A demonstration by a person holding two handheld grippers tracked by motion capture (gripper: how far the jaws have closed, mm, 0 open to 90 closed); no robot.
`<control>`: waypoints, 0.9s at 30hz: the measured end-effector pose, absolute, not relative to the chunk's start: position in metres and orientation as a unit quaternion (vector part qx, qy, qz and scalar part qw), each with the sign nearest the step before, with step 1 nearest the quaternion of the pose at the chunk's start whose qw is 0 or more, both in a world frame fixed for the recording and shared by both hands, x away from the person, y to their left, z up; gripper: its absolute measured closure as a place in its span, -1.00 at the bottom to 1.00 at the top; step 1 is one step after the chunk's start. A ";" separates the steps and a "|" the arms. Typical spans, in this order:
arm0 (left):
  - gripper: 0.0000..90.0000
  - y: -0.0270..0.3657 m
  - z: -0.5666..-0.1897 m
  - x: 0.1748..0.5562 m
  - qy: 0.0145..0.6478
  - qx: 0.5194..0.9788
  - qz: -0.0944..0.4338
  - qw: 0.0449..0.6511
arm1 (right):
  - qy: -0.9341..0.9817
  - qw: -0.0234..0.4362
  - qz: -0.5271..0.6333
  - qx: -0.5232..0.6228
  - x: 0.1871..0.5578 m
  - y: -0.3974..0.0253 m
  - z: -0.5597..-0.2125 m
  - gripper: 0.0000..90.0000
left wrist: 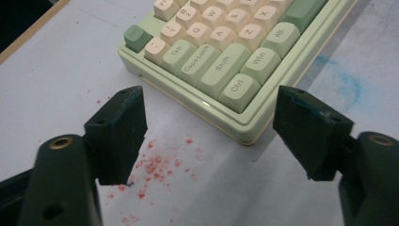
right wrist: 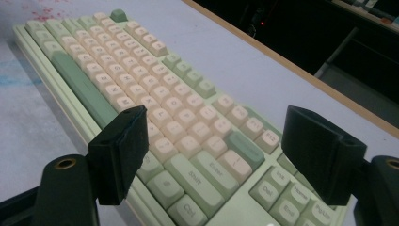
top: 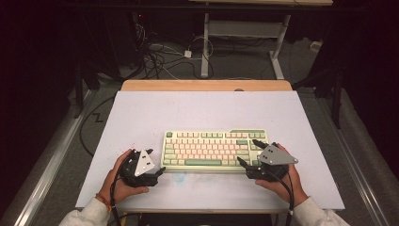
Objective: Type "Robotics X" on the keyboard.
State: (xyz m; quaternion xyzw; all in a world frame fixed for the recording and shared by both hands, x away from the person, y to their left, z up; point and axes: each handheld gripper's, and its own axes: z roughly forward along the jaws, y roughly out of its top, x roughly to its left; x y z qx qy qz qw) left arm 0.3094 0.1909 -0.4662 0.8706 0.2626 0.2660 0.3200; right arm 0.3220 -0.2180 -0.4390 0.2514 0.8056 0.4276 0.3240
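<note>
Keyboard [top: 215, 150] between wide-open, apparently empty left tongs [left wrist: 209, 136], right tongs [right wrist: 214, 153].

The left gripper [top: 160, 172] is a black, blocky tool with a grey three-cornered plate on top, dotted with small dark holes, and a black cable trailing from it. The right gripper [top: 248, 153] is built the same, its grey plate bearing two dark dots. In the gripper views each tool carries two matte black wedge-shaped jaws with small screw holes, mounted on rounded black arms with brass-ringed holes. The person wears pale sleeves, and an orange beaded band circles the left wrist
</note>
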 end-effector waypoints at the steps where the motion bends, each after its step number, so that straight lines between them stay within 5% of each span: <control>1: -0.38 0.191 -0.466 0.310 0.265 0.871 0.264 0.318 | 0.805 0.325 0.428 0.252 0.321 -0.220 -0.440 -0.48; 6: -0.14 0.192 -0.465 0.311 0.268 0.872 0.242 0.329 | 0.806 0.328 0.420 0.260 0.313 -0.225 -0.447 -0.48; 16: 0.89 0.184 -0.457 0.321 0.264 0.879 0.174 0.356 | 0.818 0.320 0.404 0.255 0.303 -0.223 -0.456 -0.49; 27: 0.95 0.153 -0.445 0.339 0.256 0.887 0.163 0.348 | 0.822 0.320 0.401 0.247 0.303 -0.220 -0.457 -0.49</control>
